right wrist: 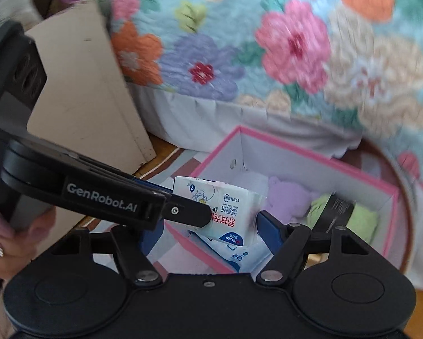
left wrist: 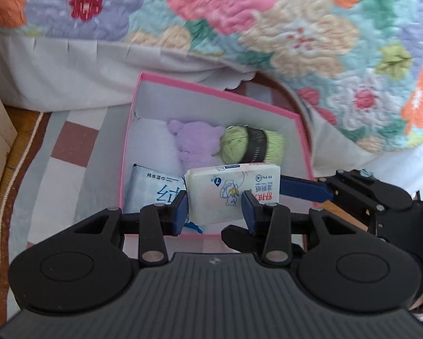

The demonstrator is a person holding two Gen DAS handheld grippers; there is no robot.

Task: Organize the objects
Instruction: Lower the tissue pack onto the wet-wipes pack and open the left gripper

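Left gripper [left wrist: 215,204] tilted down, clamping wipes pack [left wrist: 234,192]

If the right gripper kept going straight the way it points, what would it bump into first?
Most likely the wipes pack that the left gripper holds over the pink box: it hangs right between the right gripper's open fingers. Past it lies another pack in the box, though depth is hard to judge.
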